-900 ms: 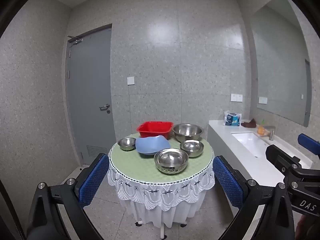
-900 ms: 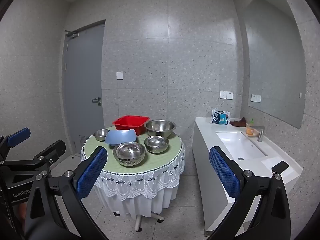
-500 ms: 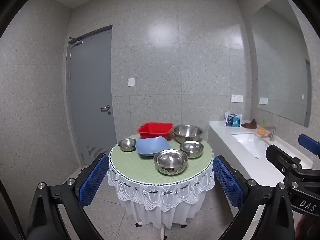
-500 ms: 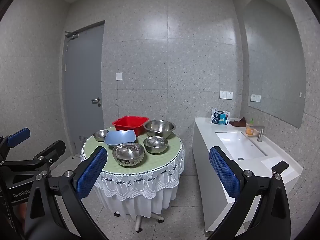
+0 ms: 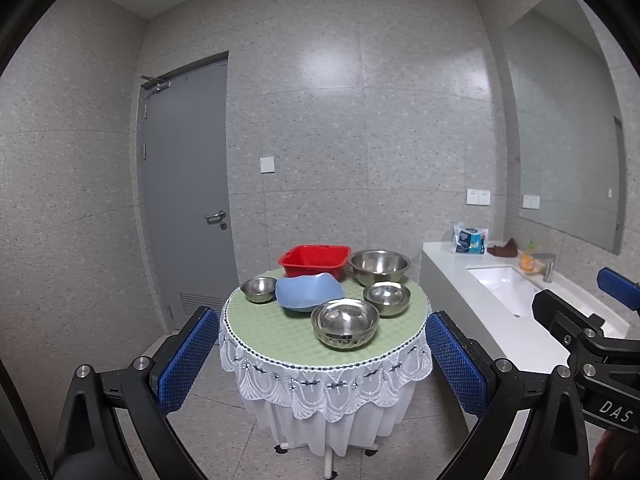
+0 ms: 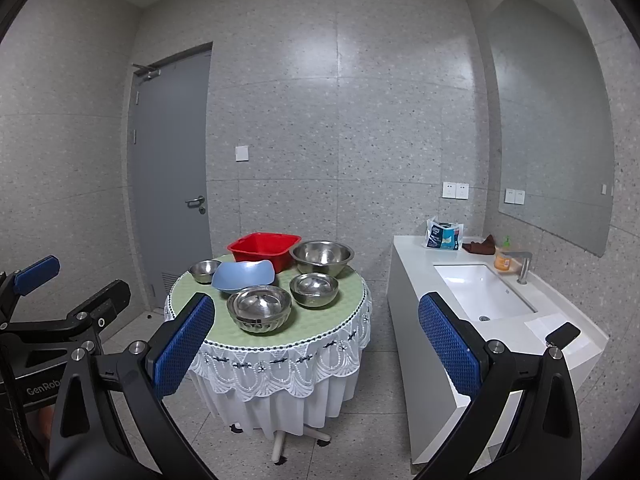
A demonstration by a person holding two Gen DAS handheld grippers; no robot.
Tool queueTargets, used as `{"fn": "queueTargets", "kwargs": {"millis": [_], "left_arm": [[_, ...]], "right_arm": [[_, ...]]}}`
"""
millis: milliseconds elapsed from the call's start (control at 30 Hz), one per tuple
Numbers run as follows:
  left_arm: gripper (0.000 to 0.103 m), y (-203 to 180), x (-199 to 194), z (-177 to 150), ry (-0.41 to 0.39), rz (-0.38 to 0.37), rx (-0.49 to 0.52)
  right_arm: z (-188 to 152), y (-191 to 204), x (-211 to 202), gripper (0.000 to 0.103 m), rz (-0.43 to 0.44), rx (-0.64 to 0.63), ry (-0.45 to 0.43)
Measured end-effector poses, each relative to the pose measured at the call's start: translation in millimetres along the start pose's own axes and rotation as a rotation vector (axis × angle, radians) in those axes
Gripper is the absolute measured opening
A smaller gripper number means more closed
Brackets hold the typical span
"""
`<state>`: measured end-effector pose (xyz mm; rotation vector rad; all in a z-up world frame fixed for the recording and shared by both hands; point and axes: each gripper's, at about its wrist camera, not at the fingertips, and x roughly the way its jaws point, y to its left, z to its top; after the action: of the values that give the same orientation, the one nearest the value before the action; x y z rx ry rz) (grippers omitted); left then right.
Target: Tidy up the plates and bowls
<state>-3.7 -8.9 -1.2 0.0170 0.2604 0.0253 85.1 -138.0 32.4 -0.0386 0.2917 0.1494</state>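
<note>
A round table [image 5: 260,324] [image 6: 224,332] with a green top and white lace skirt stands ahead, well beyond both grippers. On it are a red square basin [image 5: 314,260] [image 6: 264,250], a blue plate [image 5: 308,292] [image 6: 244,275], a large steel bowl [image 5: 379,266] [image 6: 321,256], a small steel bowl at the left [image 5: 259,289] [image 6: 205,271], a medium steel bowl [image 5: 386,298] [image 6: 314,289] and a front stack of steel bowls [image 5: 345,323] [image 6: 259,308]. My left gripper [image 5: 322,360] is open and empty. My right gripper [image 6: 316,344] is open and empty.
A white counter with a sink [image 6: 480,292] [image 5: 504,288] runs along the right wall under a mirror, with a tissue pack [image 6: 443,237], a brown cloth and a faucet on it. A grey door [image 5: 186,184] is at the back left. The floor is tiled.
Both views have shifted very slightly; the table sits a touch higher in the frames. Nothing on the table has moved and both grippers stay open.
</note>
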Motion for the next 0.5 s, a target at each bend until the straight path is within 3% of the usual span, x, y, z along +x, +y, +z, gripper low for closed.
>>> {"fn": "queueTargets", "kwargs": {"millis": [500], "left_arm": [[0.102, 0.0, -1.8, -2.9, 0.004, -0.001, -0.005]], "right_arm": [[-0.2, -0.4, -0.4, 0.103, 0.000, 0.000, 0.000]]}}
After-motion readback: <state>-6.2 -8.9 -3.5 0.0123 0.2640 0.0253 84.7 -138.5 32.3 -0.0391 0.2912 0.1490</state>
